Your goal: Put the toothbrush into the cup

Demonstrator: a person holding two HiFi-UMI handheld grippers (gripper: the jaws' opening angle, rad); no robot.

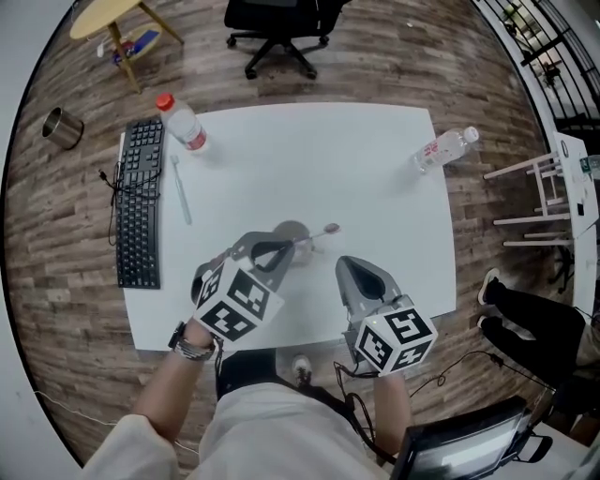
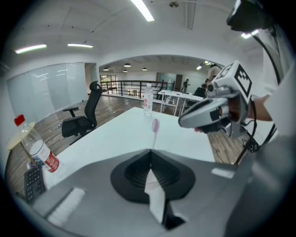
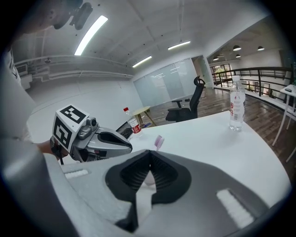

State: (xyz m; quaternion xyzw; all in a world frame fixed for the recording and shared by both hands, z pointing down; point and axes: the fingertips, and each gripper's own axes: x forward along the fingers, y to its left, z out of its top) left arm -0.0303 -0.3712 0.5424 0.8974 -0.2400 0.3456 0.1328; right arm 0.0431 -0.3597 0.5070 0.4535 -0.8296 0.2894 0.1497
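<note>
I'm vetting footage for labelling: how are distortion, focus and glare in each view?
Head view: fisheye bows the table edges, light even. Left gripper view: toothbrush head slightly soft, ceiling lights blown out. Right gripper view: foreground blurred, water bottle clearer.

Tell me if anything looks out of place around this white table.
A shiny metal container sits on the wooden floor, beyond the far left corner of the white table, an odd spot. A pale toothbrush also lies loose beside the black keyboard. Nothing looks spilled or broken.

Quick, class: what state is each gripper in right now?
Left gripper: closed on the toothbrush.
Right gripper: closed, nothing between its jaws.
</note>
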